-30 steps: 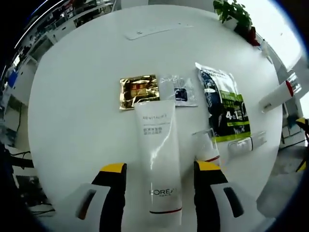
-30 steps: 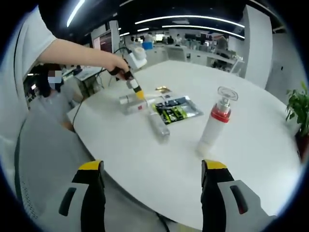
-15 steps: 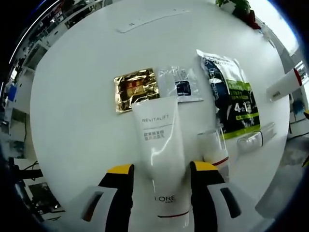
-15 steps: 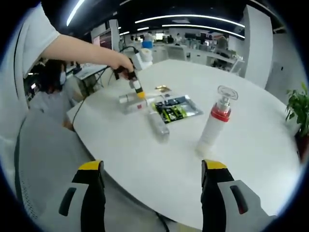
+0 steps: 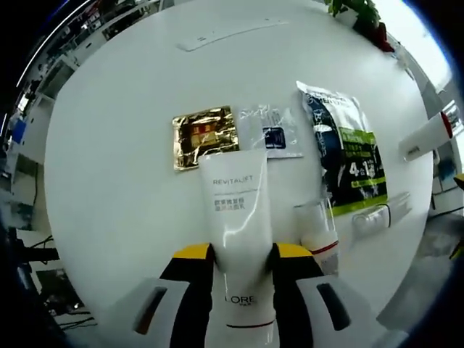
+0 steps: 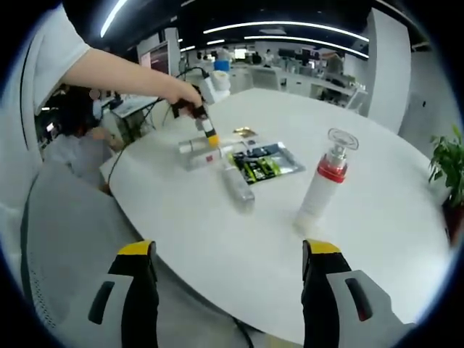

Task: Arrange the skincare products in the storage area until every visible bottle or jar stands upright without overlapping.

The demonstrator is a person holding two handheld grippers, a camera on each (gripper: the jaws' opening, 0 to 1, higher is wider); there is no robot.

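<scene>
Tube [image 5: 238, 239] of white cream lies flat on the table [image 5: 109, 181], its cap end clamped between the jaws of the left gripper [image 5: 241, 255], so we judge it may slip or knock the small bottle [image 5: 317, 230] just beside it when tipped upright. Against 1.0 s ago, we note those jaws have closed from wide apart onto the tube, while the right gripper [image 6: 230, 254] stays spread and empty, near the upright pump bottle [image 6: 323, 185].

Left gripper view close above the white table [image 5: 109, 167], right gripper view from beyond its edge.
</scene>
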